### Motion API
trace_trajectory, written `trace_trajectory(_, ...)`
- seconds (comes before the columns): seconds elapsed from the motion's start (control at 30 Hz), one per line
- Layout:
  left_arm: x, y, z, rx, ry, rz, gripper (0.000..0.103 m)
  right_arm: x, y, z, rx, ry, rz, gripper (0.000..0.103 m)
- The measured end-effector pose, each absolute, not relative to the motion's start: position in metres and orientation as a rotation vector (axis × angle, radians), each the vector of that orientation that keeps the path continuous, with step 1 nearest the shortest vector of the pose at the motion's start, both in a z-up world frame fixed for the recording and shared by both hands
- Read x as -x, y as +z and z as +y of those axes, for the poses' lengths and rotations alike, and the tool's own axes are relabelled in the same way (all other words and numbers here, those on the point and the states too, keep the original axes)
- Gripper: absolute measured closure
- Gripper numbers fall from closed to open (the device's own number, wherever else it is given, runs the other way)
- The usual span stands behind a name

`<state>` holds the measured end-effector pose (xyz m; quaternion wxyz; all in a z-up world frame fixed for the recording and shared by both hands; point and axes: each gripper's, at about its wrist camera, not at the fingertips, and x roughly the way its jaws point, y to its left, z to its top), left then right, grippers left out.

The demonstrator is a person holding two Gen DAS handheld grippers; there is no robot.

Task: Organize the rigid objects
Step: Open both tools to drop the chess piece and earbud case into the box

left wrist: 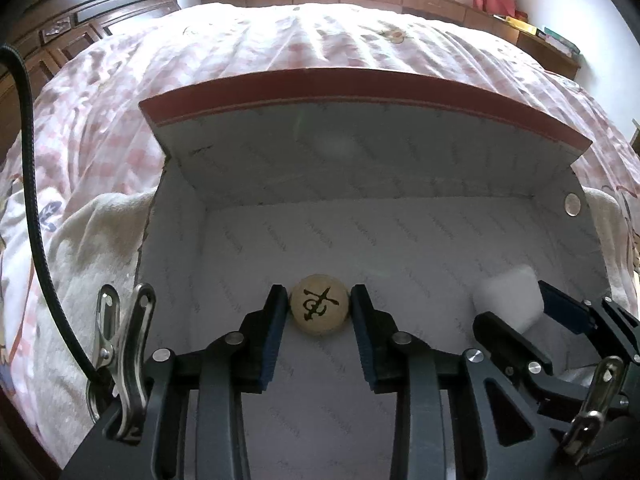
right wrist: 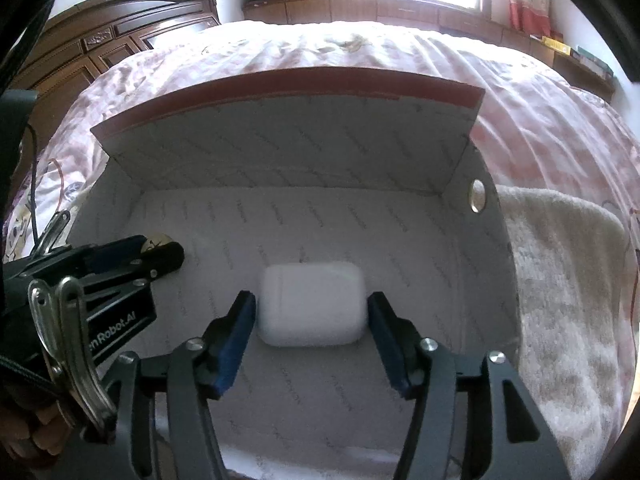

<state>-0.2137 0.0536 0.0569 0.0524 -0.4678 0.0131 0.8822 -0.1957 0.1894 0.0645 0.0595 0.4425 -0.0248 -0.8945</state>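
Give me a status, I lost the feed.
Left claw at the round piece, right claw at the white case. Both inside the open box. Nothing in the way.

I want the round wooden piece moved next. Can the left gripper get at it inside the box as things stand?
Probably yes. The left gripper is already down inside the open box, with the wooden piece right between its fingers. The box's flap is folded back, and the right gripper with its white case sits off to one side.

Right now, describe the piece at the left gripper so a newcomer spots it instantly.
On the pink checked bed sits an open white-lined box. Inside it, between the left gripper fingers, lies a round beige game piece. Unlike the plain white case beside it, it bears a black character.
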Motion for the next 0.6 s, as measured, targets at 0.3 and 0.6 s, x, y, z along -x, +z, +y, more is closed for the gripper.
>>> trace_trajectory(0.3,0.185,0.071,0.047,1.380,2.670,0.024,0.069,0.164,0.084,0.188,-1.234,-2.737,-0.141,0.028)
trace_trajectory(0.6,0.143,0.091,0.051,1.301,2.638,0.075,0.069,0.115,0.099,0.199,-1.161,-2.749,-0.197,0.024)
